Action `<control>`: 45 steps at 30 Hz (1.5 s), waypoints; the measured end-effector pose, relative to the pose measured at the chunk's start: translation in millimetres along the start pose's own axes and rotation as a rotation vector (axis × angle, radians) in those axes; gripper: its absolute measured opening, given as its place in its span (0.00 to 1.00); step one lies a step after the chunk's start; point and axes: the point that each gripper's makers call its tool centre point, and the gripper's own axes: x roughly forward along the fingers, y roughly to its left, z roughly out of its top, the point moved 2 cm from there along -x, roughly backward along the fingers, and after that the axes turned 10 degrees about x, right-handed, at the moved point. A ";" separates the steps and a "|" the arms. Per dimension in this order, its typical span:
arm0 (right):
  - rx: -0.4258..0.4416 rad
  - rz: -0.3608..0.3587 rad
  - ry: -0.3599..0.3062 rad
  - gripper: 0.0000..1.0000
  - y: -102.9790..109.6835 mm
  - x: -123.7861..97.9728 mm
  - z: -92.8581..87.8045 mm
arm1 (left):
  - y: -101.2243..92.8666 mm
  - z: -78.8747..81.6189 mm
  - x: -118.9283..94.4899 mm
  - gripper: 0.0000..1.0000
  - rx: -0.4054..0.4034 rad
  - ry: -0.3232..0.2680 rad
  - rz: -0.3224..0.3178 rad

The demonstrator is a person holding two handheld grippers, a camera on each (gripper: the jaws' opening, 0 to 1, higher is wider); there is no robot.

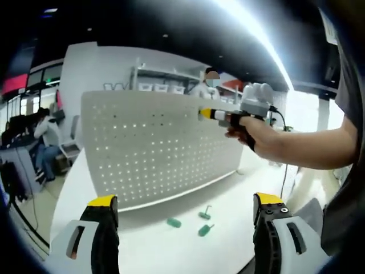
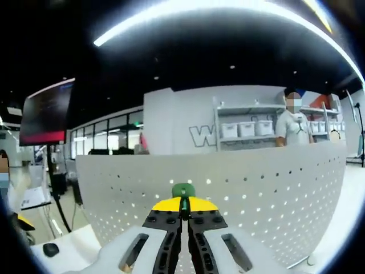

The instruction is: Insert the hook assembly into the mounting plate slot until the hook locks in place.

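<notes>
Hook (image 2: 183, 190) pinched in right tongs (image 2: 184, 212) | left tongs (image 1: 185, 206) wide | three hooks (image 1: 198, 222) on table (image 1: 171, 251).

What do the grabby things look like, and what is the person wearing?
Each hand-held gripper has pale grey jaws with black inner faces and yellow tips: the left and the right. A thin dark cable hangs from the right one. The person's forearm is bare below dark clothing.

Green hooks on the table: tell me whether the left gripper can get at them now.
Probably yes. The left gripper is open, and the green hooks lie on the bare table ahead of its jaws, nothing between.
</notes>
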 end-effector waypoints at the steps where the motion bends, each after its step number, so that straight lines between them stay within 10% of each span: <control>1: 0.002 -0.006 -0.003 0.00 -2.2 1.5 1.2 | 0.0 -0.5 0.3 1.00 0.001 0.002 -0.001; 45: -0.038 -0.073 -0.042 0.00 -20.1 20.0 10.2 | 11.0 -0.9 -2.5 1.00 -0.012 -0.004 0.038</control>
